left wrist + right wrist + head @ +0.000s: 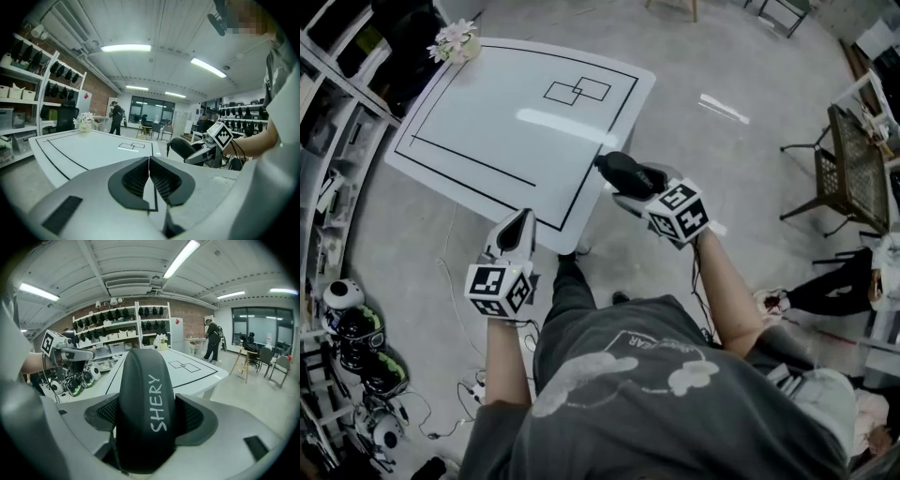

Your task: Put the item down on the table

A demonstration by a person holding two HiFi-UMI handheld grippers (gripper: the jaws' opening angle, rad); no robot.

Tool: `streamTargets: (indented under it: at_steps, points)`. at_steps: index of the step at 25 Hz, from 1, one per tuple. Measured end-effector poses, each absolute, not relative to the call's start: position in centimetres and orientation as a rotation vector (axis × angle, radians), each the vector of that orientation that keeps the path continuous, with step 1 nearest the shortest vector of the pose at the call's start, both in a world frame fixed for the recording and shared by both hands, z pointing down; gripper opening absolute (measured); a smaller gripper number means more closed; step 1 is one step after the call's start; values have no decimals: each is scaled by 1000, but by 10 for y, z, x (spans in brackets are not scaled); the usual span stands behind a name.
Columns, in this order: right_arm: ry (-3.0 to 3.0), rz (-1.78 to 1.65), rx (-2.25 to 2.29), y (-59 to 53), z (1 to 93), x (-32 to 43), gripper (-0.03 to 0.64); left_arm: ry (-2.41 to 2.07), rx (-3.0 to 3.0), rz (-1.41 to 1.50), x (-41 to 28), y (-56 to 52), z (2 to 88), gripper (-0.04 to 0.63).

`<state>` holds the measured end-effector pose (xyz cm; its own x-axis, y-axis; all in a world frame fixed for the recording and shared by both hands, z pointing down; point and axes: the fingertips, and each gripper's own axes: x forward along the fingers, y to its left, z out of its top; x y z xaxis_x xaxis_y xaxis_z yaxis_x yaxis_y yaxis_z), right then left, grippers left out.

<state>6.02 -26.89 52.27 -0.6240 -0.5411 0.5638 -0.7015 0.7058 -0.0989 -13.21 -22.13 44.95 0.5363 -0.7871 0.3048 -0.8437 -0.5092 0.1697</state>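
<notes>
A black oblong case (pixel 622 171) with white lettering (pixel 158 403) sits clamped between the jaws of my right gripper (pixel 626 184), which is shut on it. It hangs in the air just off the near right edge of the white table (pixel 487 122), not touching it. In the right gripper view the case (pixel 144 399) fills the gap between both pads. My left gripper (pixel 523 221) is shut with nothing in it, its pads (pixel 161 178) pressed together, near the table's front edge. From the left gripper view, the case (pixel 182 148) shows to the right.
A flower pot (pixel 456 42) stands on the table's far left corner, and black lines mark the tabletop. Shelves (pixel 328 178) and helmets (pixel 356 328) line the left side. A chair (pixel 853 173) stands at the right. A person (pixel 213 341) stands far off.
</notes>
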Motion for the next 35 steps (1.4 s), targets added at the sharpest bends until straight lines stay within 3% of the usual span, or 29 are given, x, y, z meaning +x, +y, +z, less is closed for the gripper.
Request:
streamTargets:
  at_steps: [14, 20, 35]
  points:
    - [-2182, 435, 1093, -385, 534, 49, 345, -1019, 2600, 328, -152, -398, 457, 3]
    - [-2041, 265, 1052, -434, 544, 55, 347, -910, 2619, 328, -152, -450, 465, 3]
    - [-1944, 206, 911, -498, 576, 55, 348, -757, 2619, 350, -139, -511, 488, 3]
